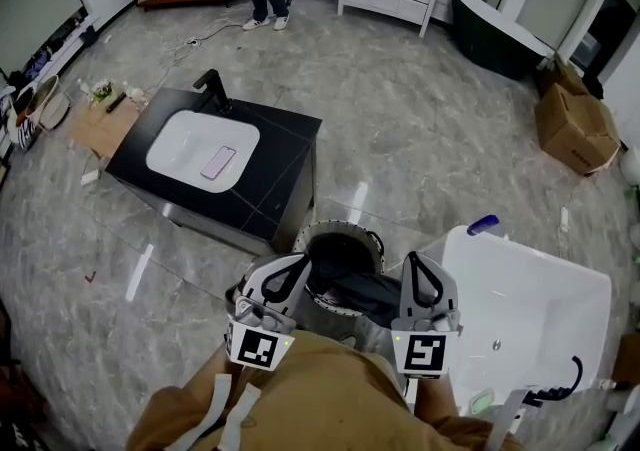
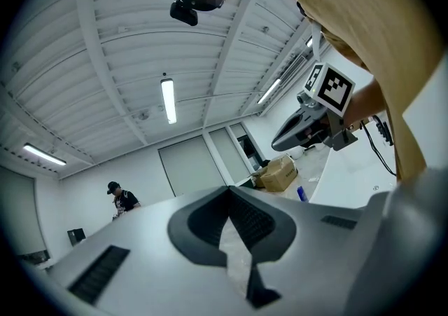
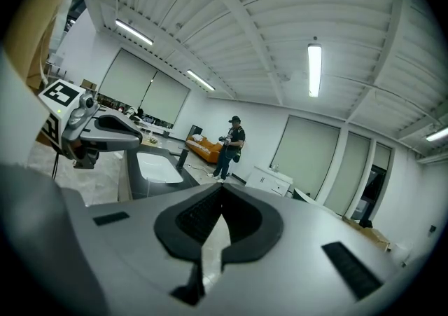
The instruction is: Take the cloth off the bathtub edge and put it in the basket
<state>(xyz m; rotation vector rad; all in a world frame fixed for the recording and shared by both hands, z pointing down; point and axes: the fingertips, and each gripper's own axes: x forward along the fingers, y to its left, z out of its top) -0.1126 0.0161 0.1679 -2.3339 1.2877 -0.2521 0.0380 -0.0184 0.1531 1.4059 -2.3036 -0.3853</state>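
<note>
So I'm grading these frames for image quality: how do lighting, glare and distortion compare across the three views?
Head view: evenly lit and sharp, with white glare streaks on the glossy floor and fisheye bending at the edges. Left gripper view: heavy fisheye, black corners, a glaring ceiling lamp, the close fingers slightly soft. Right gripper view: the same vignette and bending, its strip light blown out.

Two bathtubs: one glossy white bathtub (image 1: 530,319) at four o'clock, one dark bathtub (image 1: 495,34) at one. One round grey basket (image 1: 345,232), one dark crumpled cloth (image 1: 362,291). Two grey plastic tools: left tool (image 1: 288,277), right tool (image 1: 425,281).
</note>
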